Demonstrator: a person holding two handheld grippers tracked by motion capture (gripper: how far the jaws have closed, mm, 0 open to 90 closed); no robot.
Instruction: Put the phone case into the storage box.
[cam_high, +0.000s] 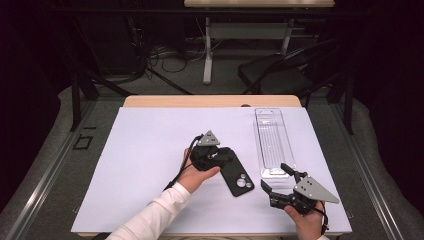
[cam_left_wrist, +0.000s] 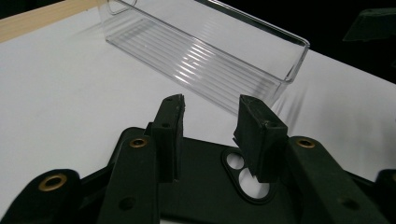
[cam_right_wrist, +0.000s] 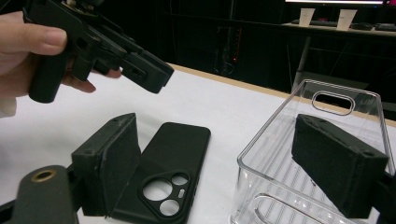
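Observation:
A black phone case (cam_high: 238, 176) lies flat on the white mat, camera cut-outs toward me. My left gripper (cam_high: 223, 154) hovers just above its far end, jaws part-way apart with nothing between them. In the left gripper view the case (cam_left_wrist: 205, 186) lies under the two fingers (cam_left_wrist: 170, 135), and the left gripper (cam_left_wrist: 210, 126) is open. The right gripper view shows the left gripper (cam_right_wrist: 156, 77) clear of the case (cam_right_wrist: 175, 149). My right gripper (cam_high: 274, 177) stands wide open at the near end of a clear plastic tray (cam_high: 272, 140). In its own view the right gripper (cam_right_wrist: 224, 163) straddles the tray's corner (cam_right_wrist: 280, 121).
The white mat (cam_high: 150, 165) covers most of the wooden table (cam_high: 210, 101), with bare room at the left. The clear tray (cam_left_wrist: 210, 60) is empty and runs lengthwise away from me. Behind the table stand a dark chair (cam_high: 275, 75) and a desk leg with cables.

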